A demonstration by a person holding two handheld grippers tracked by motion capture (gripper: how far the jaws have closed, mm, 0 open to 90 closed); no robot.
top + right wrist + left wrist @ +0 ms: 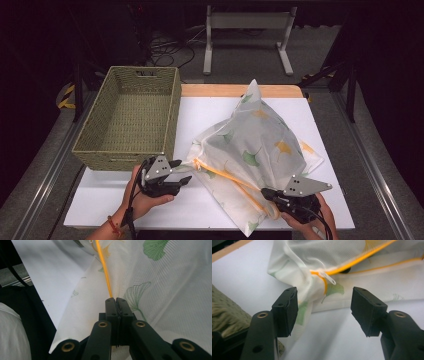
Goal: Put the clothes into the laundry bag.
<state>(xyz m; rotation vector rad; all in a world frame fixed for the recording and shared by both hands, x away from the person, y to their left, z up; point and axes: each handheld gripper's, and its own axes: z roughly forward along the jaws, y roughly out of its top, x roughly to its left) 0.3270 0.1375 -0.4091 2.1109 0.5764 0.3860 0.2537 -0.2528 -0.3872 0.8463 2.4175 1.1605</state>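
In the right gripper view, the right gripper (116,300) rose from the bottom edge with its two black jaws pressed flat together, no gap between the pads. They were clamped on the yellow zipper edge (105,275) of the mesh bag (172,295), which ran straight up and away from the tips toward the top of the frame. The bag was white, fine netting printed with green ginkgo leaves and a few yellow ones; it spread to the right of the jaws and draped down on their left too. Beyond its left border lay the white tabletop (50,267), with a dark edge and a pale sleeve (11,337) at far left.
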